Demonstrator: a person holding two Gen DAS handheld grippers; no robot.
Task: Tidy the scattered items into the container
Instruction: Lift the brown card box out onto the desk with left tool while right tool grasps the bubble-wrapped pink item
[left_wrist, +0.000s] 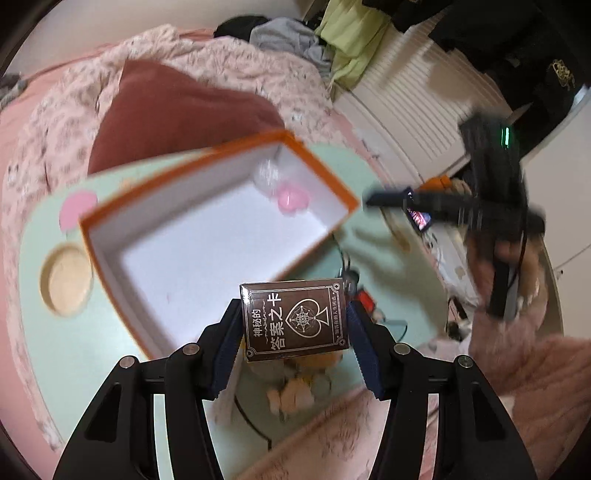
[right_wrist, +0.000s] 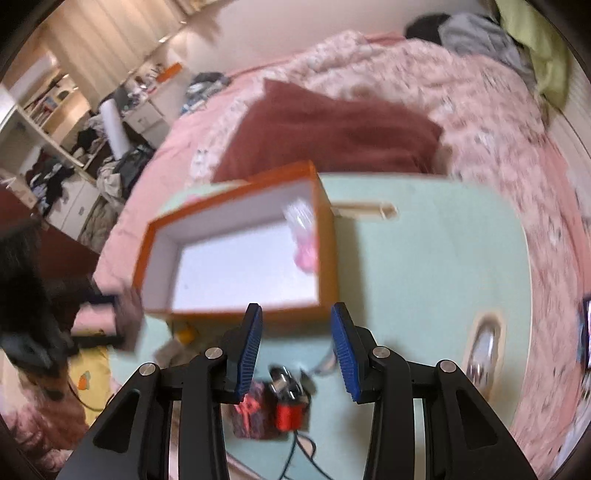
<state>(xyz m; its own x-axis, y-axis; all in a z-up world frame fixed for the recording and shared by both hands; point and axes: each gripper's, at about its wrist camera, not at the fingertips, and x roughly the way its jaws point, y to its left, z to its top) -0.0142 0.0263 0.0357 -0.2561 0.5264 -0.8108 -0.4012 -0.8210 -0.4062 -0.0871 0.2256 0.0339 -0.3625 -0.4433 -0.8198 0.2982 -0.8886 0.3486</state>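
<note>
Left gripper (left_wrist: 295, 325) is clamped on the brown card box (left_wrist: 294, 318), pads squeezing its two long sides so the printed face looks up at the camera, a flat, steady carry. It hangs just short of the orange-rimmed container (left_wrist: 221, 236), near its front corner, while a pink ball (left_wrist: 291, 199) lies in the far end. Right gripper (right_wrist: 297, 350) has jaws apart and nothing between them, poised over the red gadget (right_wrist: 291, 415) on the mint tray table (right_wrist: 424, 258), likely the next pick.
</note>
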